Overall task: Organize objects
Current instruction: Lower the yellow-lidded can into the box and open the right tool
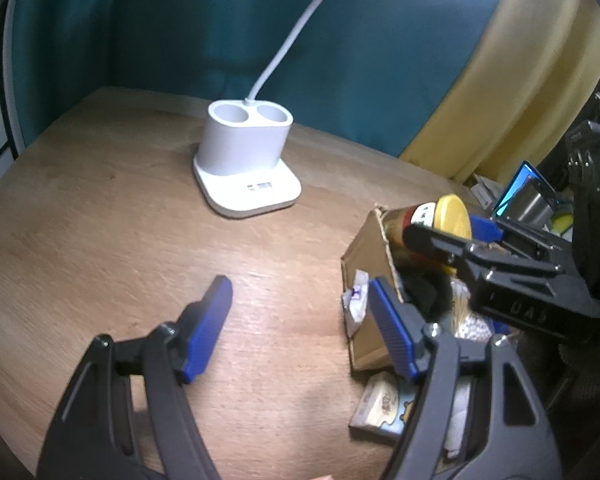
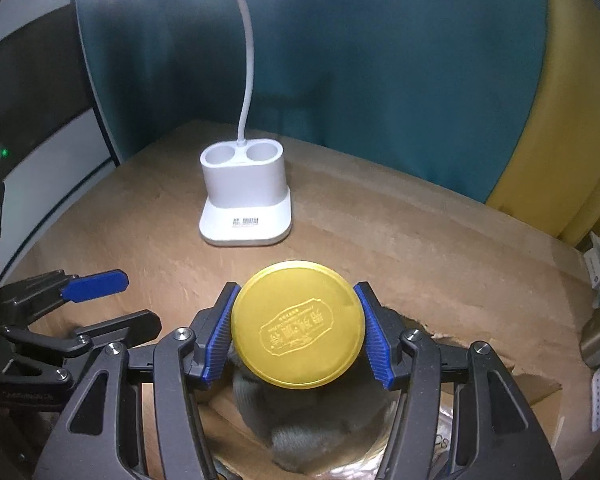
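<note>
Right gripper was pinching the yellow-lidded jar by its sides, right over the cardboard box. Left gripper sat spread wide with nothing in it, above the counter. Farther back stood the white lamp base.

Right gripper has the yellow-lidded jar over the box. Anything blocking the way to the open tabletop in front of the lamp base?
Nothing visible: bare table lies between the jar and the lamp base. Left gripper sits off to the left.
</note>
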